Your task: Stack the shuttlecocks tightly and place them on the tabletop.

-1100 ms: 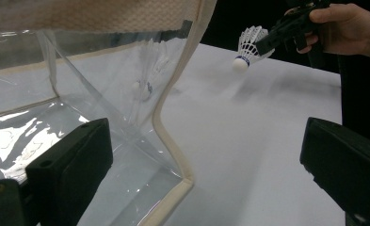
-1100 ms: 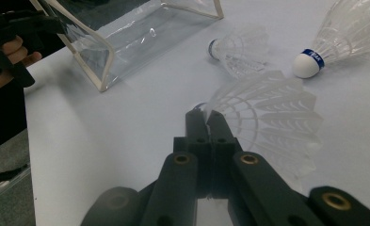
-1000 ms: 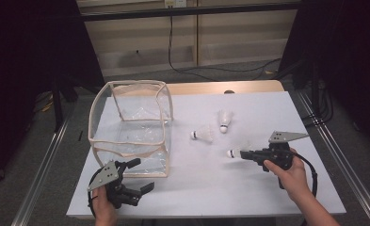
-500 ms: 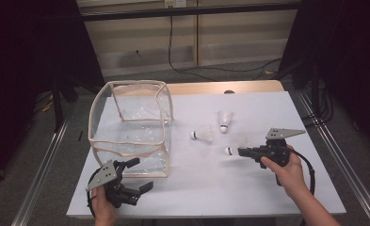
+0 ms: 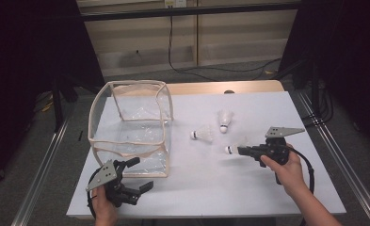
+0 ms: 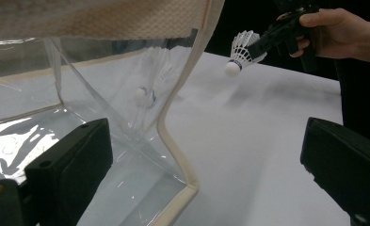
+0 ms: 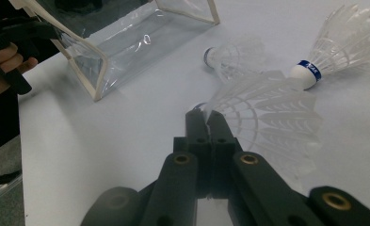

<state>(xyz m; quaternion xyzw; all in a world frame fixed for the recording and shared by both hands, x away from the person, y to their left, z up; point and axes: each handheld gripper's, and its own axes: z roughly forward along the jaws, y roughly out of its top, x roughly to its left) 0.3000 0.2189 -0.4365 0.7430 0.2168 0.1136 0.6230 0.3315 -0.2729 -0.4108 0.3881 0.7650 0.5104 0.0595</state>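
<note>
Left gripper (image 5: 132, 177): lower left of the high view, at the table's near edge, jaws spread wide with nothing between them; just beside the near corner of the box
Right gripper (image 5: 241, 150): lower right of the high view, jaws pinched together on the feather skirt of a shuttlecock
Held shuttlecock (image 5: 233, 149): right of centre in the high view, lifted clear of the table in the left gripper view (image 6: 239, 52), cork end pointing down and left
Table (image 5: 267, 188): white top, filling the middle of the high view
Clear box (image 5: 126, 141): left of centre, transparent walls with beige edging, open on top
Second shuttlecock (image 5: 202, 134): centre, lying on its side
Third shuttlecock (image 5: 224, 119): just above centre, near the second, lying with its cork toward the near edge
</note>
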